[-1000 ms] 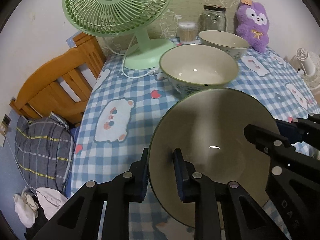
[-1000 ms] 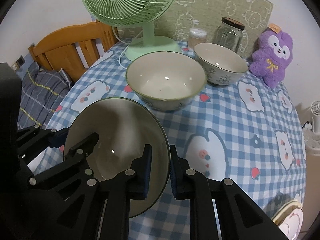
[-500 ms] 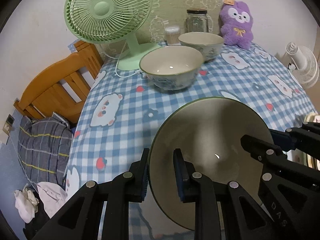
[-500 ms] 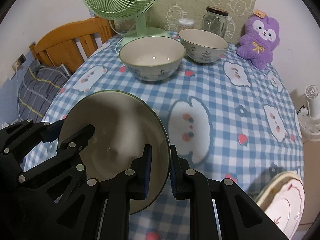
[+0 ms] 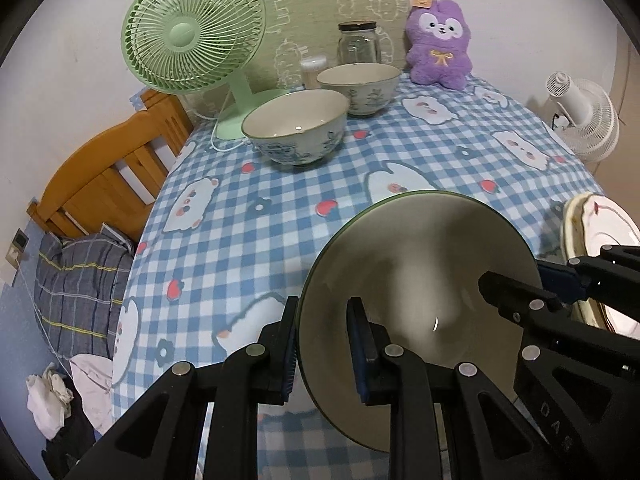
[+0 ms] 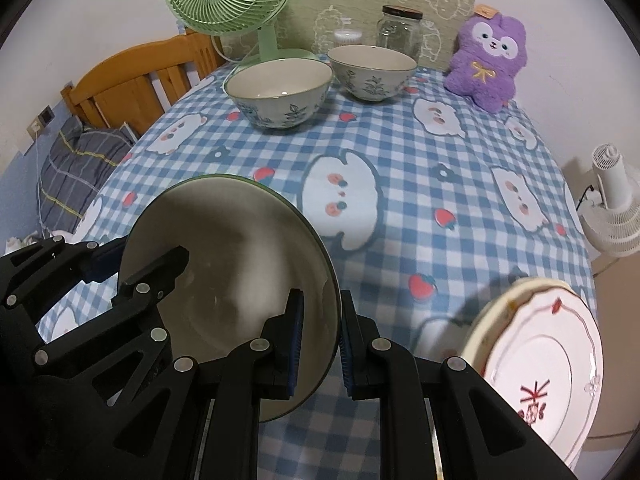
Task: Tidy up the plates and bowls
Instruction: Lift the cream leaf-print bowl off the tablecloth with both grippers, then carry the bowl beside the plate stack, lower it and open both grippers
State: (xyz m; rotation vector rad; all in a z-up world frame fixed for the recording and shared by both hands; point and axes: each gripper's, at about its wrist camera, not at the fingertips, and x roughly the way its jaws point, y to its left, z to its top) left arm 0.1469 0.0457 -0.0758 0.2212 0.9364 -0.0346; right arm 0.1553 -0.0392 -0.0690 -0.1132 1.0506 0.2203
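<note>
On the checked tablecloth [image 6: 400,152] two bowls [image 6: 280,92] sit upper centre and plates [image 6: 540,360] lower right, while our left gripper [image 5: 322,344] and right gripper [image 6: 320,340] each pinch the large bowl's [image 5: 416,264] rim at centre, so we judge sorting unfinished.

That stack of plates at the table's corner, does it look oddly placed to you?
Yes. The stack of plates sits at the near right corner of the table, apparently jutting past the checked cloth's edge, so it looks precarious. Nothing is spilled or broken.
</note>
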